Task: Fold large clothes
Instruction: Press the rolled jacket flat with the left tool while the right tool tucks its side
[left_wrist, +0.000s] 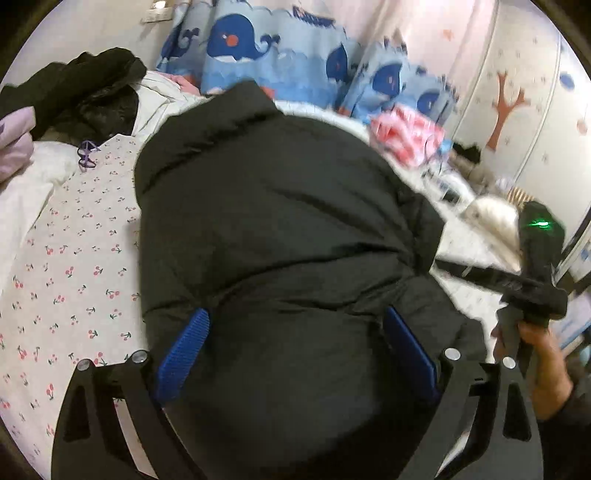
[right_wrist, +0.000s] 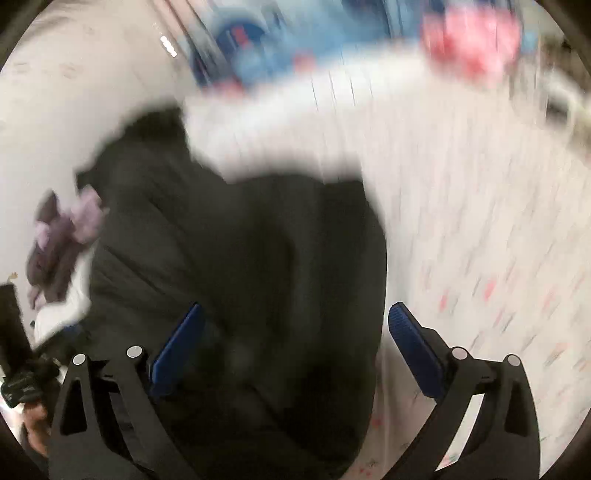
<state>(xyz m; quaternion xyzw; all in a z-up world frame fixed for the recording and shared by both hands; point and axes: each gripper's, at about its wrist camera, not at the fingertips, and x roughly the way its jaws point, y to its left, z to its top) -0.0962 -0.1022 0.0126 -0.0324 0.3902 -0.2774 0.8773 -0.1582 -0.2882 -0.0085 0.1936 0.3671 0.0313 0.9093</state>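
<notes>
On the bedsheet (left_wrist: 74, 266), black jacket (left_wrist: 280, 229) is bundled, fold seemingly near done; left gripper (left_wrist: 295, 350) and right gripper (right_wrist: 295, 343) are spread, nothing pinched.

A child's bedroom with a cherry-print bed and whale curtains

The bed sheet (left_wrist: 74, 258) is white with small red cherries; behind it hangs a blue curtain (left_wrist: 280, 48) printed with dark whales, beside a pale pink drape (left_wrist: 406, 22). To the right stands a white wardrobe door (left_wrist: 517, 110) with a reddish tree decal. A white duvet (left_wrist: 29, 184) lies crumpled at the left under a heap of dark clothes (left_wrist: 88, 85)
</notes>
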